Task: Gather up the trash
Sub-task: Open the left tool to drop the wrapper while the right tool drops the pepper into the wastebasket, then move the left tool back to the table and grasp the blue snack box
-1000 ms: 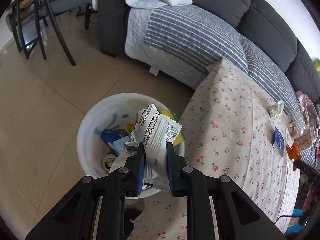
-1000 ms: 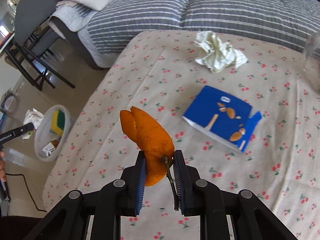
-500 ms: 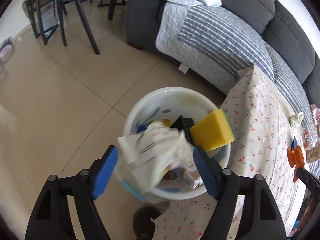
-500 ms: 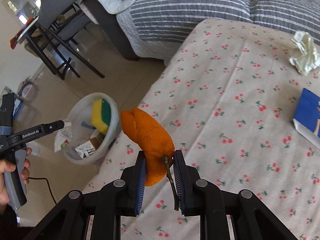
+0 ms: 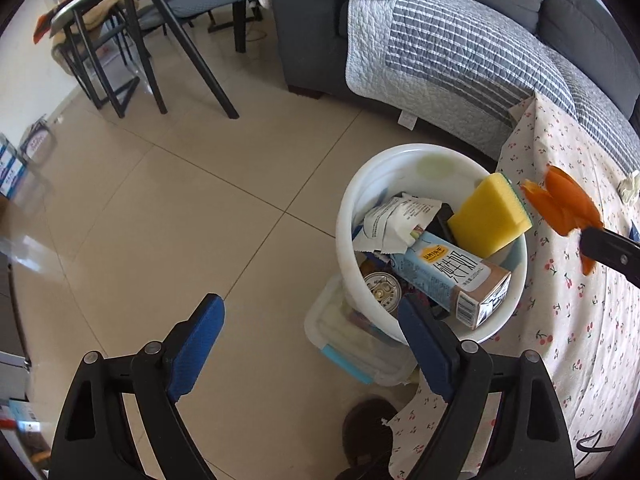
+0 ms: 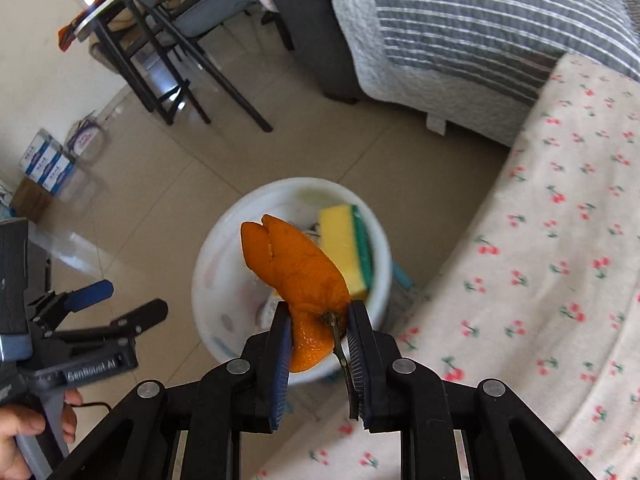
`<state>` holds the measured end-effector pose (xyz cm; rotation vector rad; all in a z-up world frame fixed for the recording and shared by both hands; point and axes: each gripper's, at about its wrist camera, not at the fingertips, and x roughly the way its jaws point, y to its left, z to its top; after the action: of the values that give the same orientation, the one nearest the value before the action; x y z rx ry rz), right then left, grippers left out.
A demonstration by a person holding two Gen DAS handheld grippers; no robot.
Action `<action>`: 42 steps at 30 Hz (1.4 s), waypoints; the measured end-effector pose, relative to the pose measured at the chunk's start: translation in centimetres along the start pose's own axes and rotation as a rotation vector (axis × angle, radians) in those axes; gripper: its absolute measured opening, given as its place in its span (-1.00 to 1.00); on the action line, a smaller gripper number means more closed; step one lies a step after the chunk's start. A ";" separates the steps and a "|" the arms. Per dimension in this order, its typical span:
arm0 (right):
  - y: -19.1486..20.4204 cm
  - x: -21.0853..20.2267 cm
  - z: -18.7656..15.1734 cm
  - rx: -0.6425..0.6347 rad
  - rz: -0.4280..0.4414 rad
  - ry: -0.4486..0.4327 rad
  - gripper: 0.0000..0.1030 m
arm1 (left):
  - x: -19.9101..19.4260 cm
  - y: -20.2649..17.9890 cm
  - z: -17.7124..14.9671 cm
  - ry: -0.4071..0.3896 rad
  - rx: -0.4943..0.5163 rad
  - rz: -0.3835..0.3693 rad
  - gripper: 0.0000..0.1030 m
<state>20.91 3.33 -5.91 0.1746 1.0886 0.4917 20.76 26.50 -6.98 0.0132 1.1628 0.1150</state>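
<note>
Milk carton in white bin: large Chinese characters printed along blue side, small orange logo above them, volume line near brown end seemingly "200mL", barcode on end face. Crumpled wrapper in same bin: dense small print, too fine to be read. Left tool body, seen from right wrist view: white lettering "GenRobot.AI", slightly blurred. Blue-and-white boxes on floor by wall: printing illegible.
</note>
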 end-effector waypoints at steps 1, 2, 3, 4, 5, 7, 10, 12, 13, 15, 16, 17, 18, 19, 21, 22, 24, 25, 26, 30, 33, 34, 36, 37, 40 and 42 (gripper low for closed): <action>0.4 0.6 0.3 -0.001 0.000 0.003 -0.52 | 0.1 0.0 0.0 0.001 -0.002 -0.001 0.76; 0.7 1.2 0.6 -0.002 0.001 0.006 -0.52 | 0.1 -0.1 0.1 0.001 -0.005 -0.001 0.76; 1.0 1.7 0.9 -0.001 0.000 0.006 -0.52 | 0.1 0.0 0.1 0.000 -0.006 -0.003 0.76; 1.1 2.2 1.2 0.001 0.002 0.005 -0.52 | 0.1 -0.1 0.1 -0.001 -0.007 -0.004 0.76; 1.2 2.7 1.5 0.002 0.009 0.002 -0.47 | 0.0 -0.1 0.1 -0.002 -0.008 -0.005 0.76; 1.5 3.2 1.8 0.002 0.026 -0.012 -0.42 | 0.0 -0.5 0.4 -0.006 -0.008 -0.009 0.76; 1.5 3.1 2.2 0.017 0.035 -0.042 0.16 | -0.3 -1.2 0.5 -0.015 0.001 -0.022 0.76; 1.5 2.7 2.2 0.019 0.026 -0.051 0.20 | -0.6 -1.9 0.5 -0.022 0.019 -0.027 0.79; 1.3 2.5 2.1 0.020 0.019 -0.048 0.20 | -0.7 -2.3 0.5 -0.025 0.030 -0.026 0.81; 0.8 1.9 2.0 0.025 0.000 -0.047 0.25 | -1.0 -2.9 0.4 -0.032 0.048 -0.024 0.82; 0.5 1.5 1.8 0.028 -0.007 -0.050 0.27 | -1.2 -3.2 0.5 -0.037 0.052 -0.026 0.82; 0.1 0.9 1.7 0.033 -0.012 -0.055 0.32 | -1.3 -3.5 0.5 -0.040 0.055 -0.030 0.83; -0.3 0.3 1.4 0.040 -0.015 -0.060 0.40 | -1.6 -3.9 0.5 -0.044 0.057 -0.033 0.83; -0.8 -0.3 1.1 0.046 -0.020 -0.065 0.42 | -1.9 -4.3 0.6 -0.049 0.060 -0.036 0.83; -1.9 -1.6 0.6 0.058 -0.037 -0.071 0.46 | -2.7 -5.3 0.8 -0.063 0.064 -0.049 0.83; -2.4 -2.3 0.2 0.062 -0.048 -0.072 0.46 | -3.2 -6.0 0.8 -0.073 0.065 -0.061 0.84; -3.5 -3.8 -0.4 0.069 -0.073 -0.073 0.48 | -3.9 -7.6 1.0 -0.082 0.074 -0.089 0.90; -4.1 -4.6 -0.7 0.073 -0.083 -0.076 0.49 | -4.2 -8.6 1.0 -0.084 0.090 -0.102 0.95; -4.8 -5.4 -1.0 0.080 -0.092 -0.080 0.52 | -4.6 -9.5 1.0 -0.090 0.101 -0.110 0.96; -7.7 -9.0 -2.6 0.111 -0.132 -0.096 0.62 | -5.4 -13.8 1.1 -0.097 0.174 -0.126 0.98; -10.3 -11.7 -3.9 0.126 -0.175 -0.106 0.68 | -5.9 -16.9 1.3 -0.098 0.218 -0.125 0.98; -11.3 -12.7 -4.4 0.131 -0.193 -0.109 0.69 | -6.1 -18.0 1.4 -0.098 0.228 -0.132 0.98; -13.5 -14.4 -5.4 0.149 -0.226 -0.115 0.71 | -6.4 -20.0 1.3 -0.093 0.249 -0.150 0.98; -14.5 -15.2 -5.7 0.160 -0.239 -0.118 0.72 | -6.5 -21.0 1.4 -0.091 0.261 -0.157 0.98; -17.9 -17.5 -7.0 0.198 -0.279 -0.129 0.73 | -6.7 -24.3 1.4 -0.086 0.292 -0.175 0.99; -19.9 -18.9 -7.9 0.224 -0.303 -0.132 0.74 | -6.8 -26.5 1.4 -0.079 0.314 -0.191 0.99</action>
<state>12.91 -23.76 -1.73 0.2310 1.0175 0.0841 21.58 -0.44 -2.09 0.1816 1.0879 -0.2359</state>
